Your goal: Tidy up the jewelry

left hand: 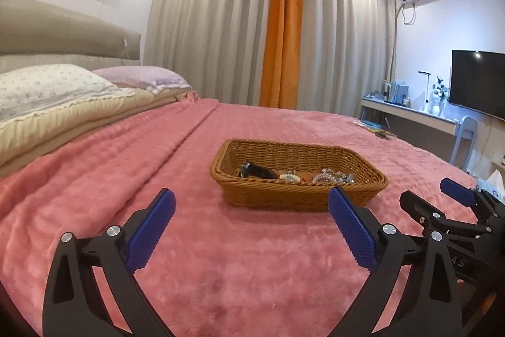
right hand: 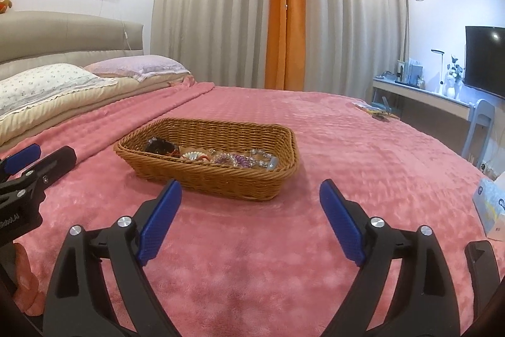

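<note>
A brown wicker basket (left hand: pixel 252 198) sits on the pink bedspread; it also shows in the right wrist view (right hand: pixel 221 182). Inside lie a dark watch (left hand: pixel 255 171), a dark item (right hand: pixel 161 146), and a pile of bracelets and beaded jewelry (left hand: pixel 328 176) (right hand: pixel 233 160). My left gripper (left hand: pixel 251 198) is open and empty, just in front of the basket. My right gripper (right hand: pixel 251 187) is open and empty, also in front of the basket. Each gripper shows at the edge of the other's view (left hand: pixel 454 195) (right hand: pixel 22 157).
Pillows (right hand: pixel 63 81) and a headboard are at the left. A tissue pack (right hand: pixel 492 210) lies on the bed at the right. Small items (right hand: pixel 375 112) lie at the far bed edge. A desk, chair (right hand: pixel 479 122) and TV stand beyond.
</note>
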Motion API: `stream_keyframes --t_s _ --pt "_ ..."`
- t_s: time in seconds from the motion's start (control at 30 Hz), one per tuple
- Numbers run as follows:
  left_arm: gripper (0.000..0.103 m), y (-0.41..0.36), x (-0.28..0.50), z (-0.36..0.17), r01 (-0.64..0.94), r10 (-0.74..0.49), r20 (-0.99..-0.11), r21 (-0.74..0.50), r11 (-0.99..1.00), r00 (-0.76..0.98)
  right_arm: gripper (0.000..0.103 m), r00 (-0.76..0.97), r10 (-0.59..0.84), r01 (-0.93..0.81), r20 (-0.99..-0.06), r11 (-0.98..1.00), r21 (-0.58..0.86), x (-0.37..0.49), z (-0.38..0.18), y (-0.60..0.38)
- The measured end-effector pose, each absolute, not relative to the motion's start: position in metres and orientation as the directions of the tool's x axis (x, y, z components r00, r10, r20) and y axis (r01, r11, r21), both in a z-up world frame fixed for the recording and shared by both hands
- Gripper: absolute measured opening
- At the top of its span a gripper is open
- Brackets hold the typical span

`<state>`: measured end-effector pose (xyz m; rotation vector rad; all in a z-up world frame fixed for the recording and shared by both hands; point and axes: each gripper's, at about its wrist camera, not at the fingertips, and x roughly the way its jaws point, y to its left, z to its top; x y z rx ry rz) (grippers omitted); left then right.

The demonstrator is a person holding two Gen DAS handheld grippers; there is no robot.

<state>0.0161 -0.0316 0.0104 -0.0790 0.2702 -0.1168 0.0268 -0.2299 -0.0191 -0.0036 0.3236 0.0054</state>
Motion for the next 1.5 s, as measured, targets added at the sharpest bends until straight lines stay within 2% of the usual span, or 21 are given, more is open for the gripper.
stream_keyframes --t_s 0.53,0.7,1.5 --pt "0.095 -0.0314 0.0107 0.0133 0.079 -0.094 -0.248 -0.068 0.995 0.964 0.095 0.947 0.005 0.002 -0.322 1.000 0.021 0.0265 -0.0182 -0.2337" --pt "0.095 -0.0319 0.0149 0.0114 0.091 -0.105 -0.274 -0.065 0.994 0.956 0.095 0.945 0.005 0.003 -0.327 1.000 0.023 0.0277 -0.0187 -0.2336" --pt "0.095 -0.0326 0.0168 0.0109 0.094 -0.106 -0.276 -0.057 0.994 0.955 0.095 0.943 0.004 0.003 -0.334 1.000 0.021 0.0279 -0.0200 -0.2338"
